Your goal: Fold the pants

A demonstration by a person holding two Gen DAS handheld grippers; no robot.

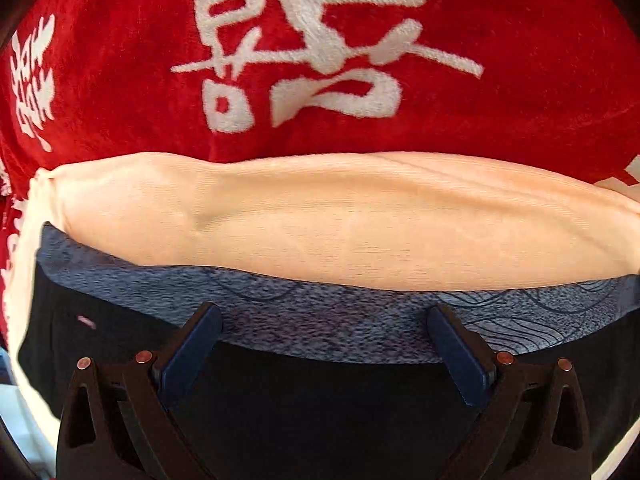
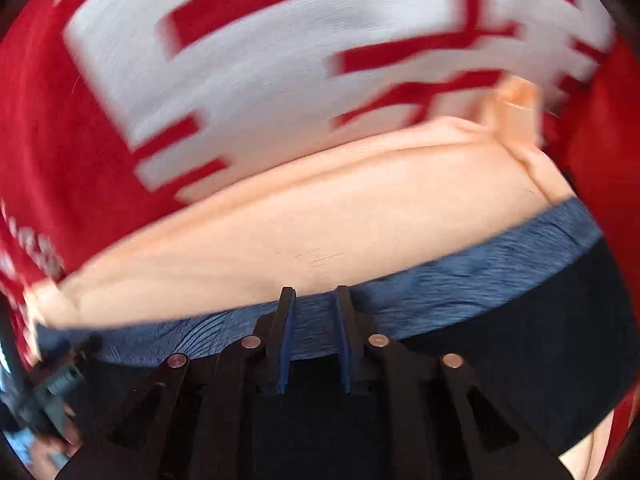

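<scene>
The pants lie folded in layers on a red cloth: a peach layer, a blue-grey mottled band, and black fabric nearest me. My left gripper is open wide over the mottled band, with nothing between its blue pads. In the blurred right wrist view my right gripper hovers over the same band. Its jaws stand close together with a narrow gap, and the band shows flat through that gap, not pinched. At the far right a peach corner sticks up.
A red towel with large white characters covers the surface under and beyond the pants. At the lower left of the right wrist view a dark device and part of a hand show, blurred.
</scene>
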